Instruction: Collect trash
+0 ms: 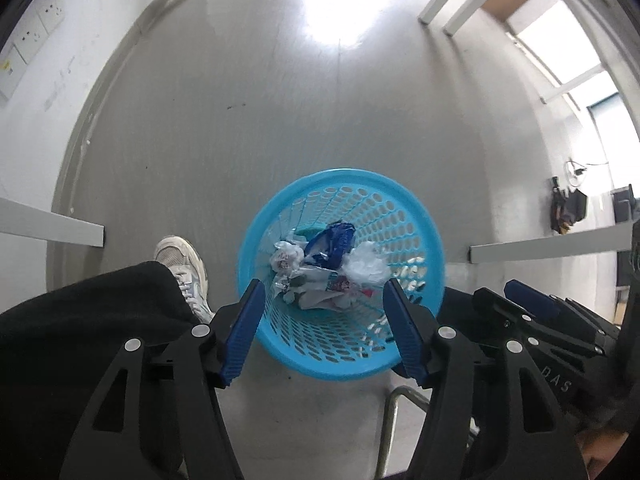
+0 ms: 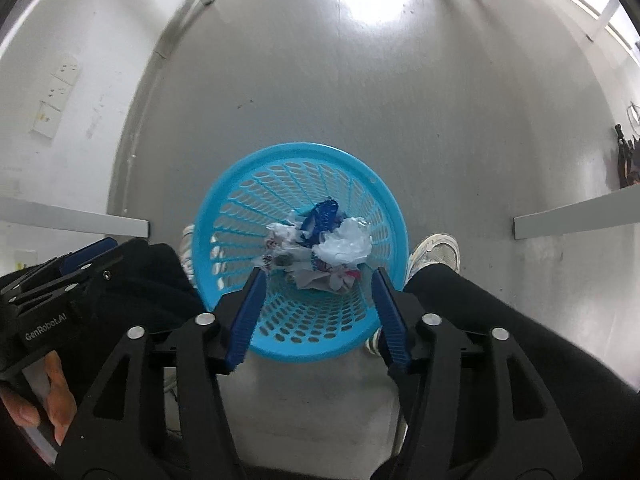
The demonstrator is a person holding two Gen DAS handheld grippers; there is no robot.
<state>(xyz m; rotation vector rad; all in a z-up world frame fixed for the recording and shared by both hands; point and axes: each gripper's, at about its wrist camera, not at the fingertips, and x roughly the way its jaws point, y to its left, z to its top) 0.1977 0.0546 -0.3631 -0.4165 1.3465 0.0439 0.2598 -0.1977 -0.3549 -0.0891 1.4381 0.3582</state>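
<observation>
A light blue perforated waste basket [image 1: 416,208] stands on the grey floor, seen from above in both wrist views [image 2: 384,192]. Crumpled trash lies at its bottom: white plastic [image 1: 366,266], a blue wrapper [image 1: 334,242] and printed paper scraps [image 2: 320,272]. My left gripper [image 1: 323,292] hovers over the basket, open, with nothing between its blue pads [image 1: 244,332]. My right gripper [image 2: 318,280] also hangs above the basket, open and empty. The right gripper shows at the right edge of the left wrist view [image 1: 532,300], and the left gripper at the left of the right wrist view [image 2: 84,256].
A person's black trouser legs [image 2: 500,320] and pale sneakers [image 1: 184,268] flank the basket. White table legs [image 1: 52,228] stand on both sides and further off [image 2: 576,216]. A wall with sockets [image 1: 36,32] runs along the left. A metal chair frame [image 1: 394,412] is near the bottom.
</observation>
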